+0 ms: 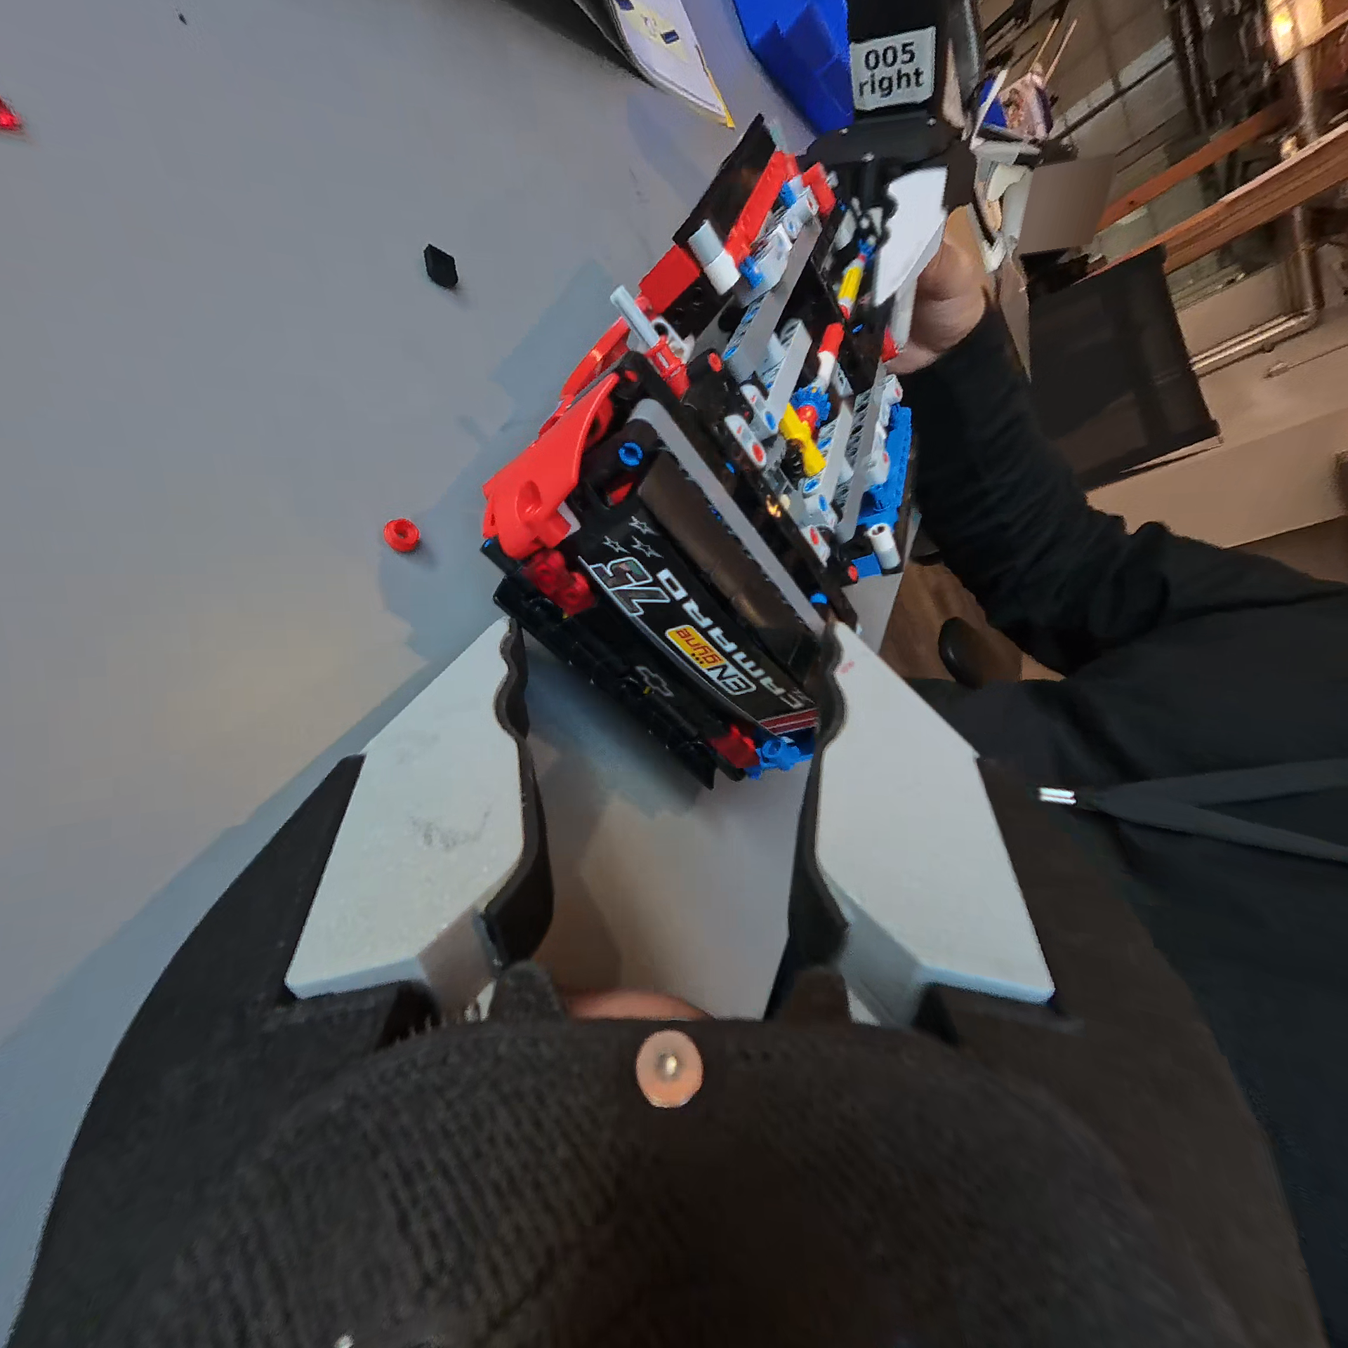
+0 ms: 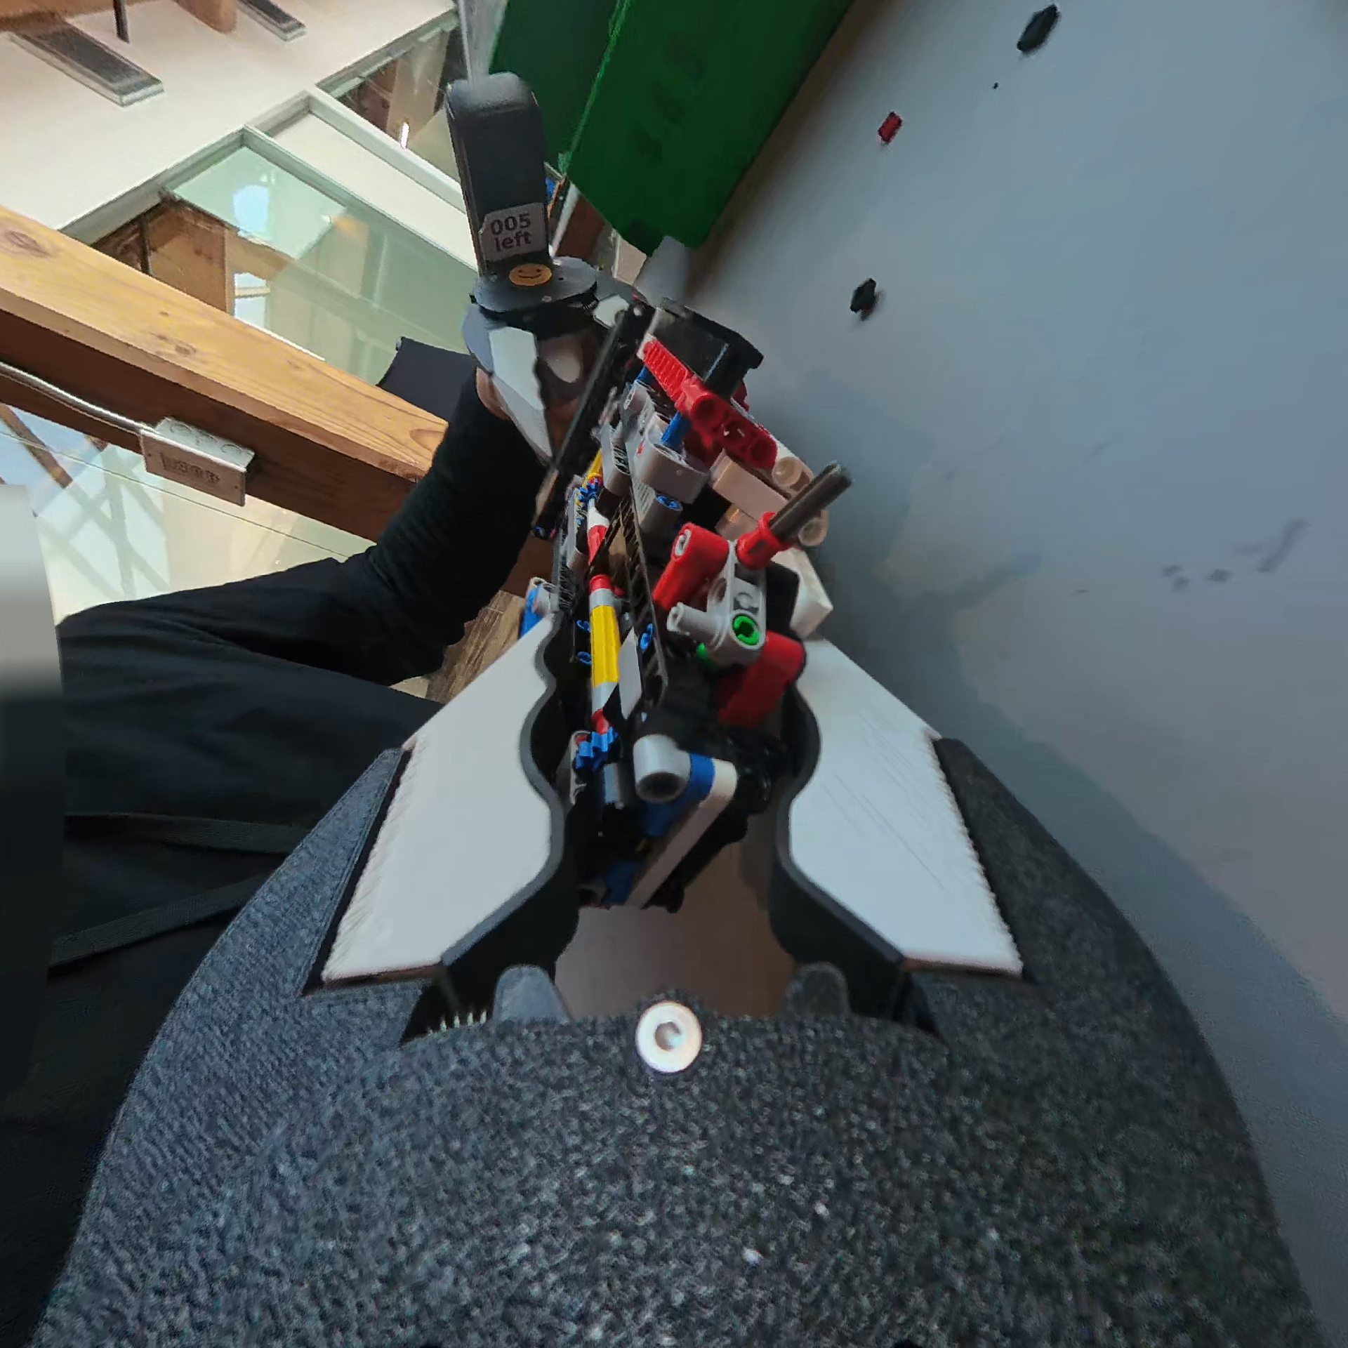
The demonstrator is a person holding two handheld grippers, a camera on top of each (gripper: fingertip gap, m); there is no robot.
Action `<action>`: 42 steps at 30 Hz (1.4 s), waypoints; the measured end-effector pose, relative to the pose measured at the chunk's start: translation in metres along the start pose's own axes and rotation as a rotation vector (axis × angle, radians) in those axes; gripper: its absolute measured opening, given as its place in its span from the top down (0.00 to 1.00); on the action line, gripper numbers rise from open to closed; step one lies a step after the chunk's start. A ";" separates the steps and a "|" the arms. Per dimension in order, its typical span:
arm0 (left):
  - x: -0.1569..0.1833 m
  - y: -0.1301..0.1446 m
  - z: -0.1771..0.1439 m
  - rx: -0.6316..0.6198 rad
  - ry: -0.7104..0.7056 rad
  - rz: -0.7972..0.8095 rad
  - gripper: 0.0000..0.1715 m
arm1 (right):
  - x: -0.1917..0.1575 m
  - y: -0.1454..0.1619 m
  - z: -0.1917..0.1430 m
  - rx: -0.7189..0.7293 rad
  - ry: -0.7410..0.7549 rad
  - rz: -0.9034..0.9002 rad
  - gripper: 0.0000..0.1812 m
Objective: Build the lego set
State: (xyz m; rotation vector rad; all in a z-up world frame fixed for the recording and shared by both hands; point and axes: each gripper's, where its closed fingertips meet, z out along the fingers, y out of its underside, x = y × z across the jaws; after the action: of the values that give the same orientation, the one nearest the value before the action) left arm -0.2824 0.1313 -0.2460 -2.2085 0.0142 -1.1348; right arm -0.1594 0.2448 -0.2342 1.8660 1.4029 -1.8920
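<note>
The partly built lego car is black, red, grey and blue, with stickers on one black end. It is held tilted on its side above the grey table, near the table's edge. My left gripper is shut on the stickered end, with a finger on each side. My right gripper is shut on the other end of the lego car, around its red and grey beams. Each gripper also shows at the far end of the other's view: the right one in the left wrist view, the left one in the right wrist view.
Loose pieces lie on the table: a red ring, a black piece, a small red piece and black pieces. A blue bin, a booklet and a green bin stand at the edges. A black sleeve is close by. Left tips to right tips: about 20 centimeters.
</note>
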 end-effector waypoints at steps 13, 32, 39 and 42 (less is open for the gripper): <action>-0.007 -0.006 -0.010 -0.049 -0.010 -0.053 0.44 | -0.004 0.013 -0.015 -0.081 0.064 0.031 0.69; 0.013 -0.013 0.026 -0.105 0.051 0.096 0.56 | -0.008 0.030 -0.024 -0.100 0.082 -0.082 0.70; 0.016 -0.031 0.022 0.008 -0.077 0.371 0.67 | -0.007 0.027 -0.029 -0.126 0.327 -0.424 0.75; 0.016 -0.032 0.021 0.021 -0.083 0.381 0.67 | -0.006 0.029 -0.028 -0.140 0.358 -0.435 0.74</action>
State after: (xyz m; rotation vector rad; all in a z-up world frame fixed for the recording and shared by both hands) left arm -0.2654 0.1630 -0.2254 -2.1148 0.3703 -0.8273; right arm -0.1188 0.2441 -0.2377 2.0271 2.1442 -1.6051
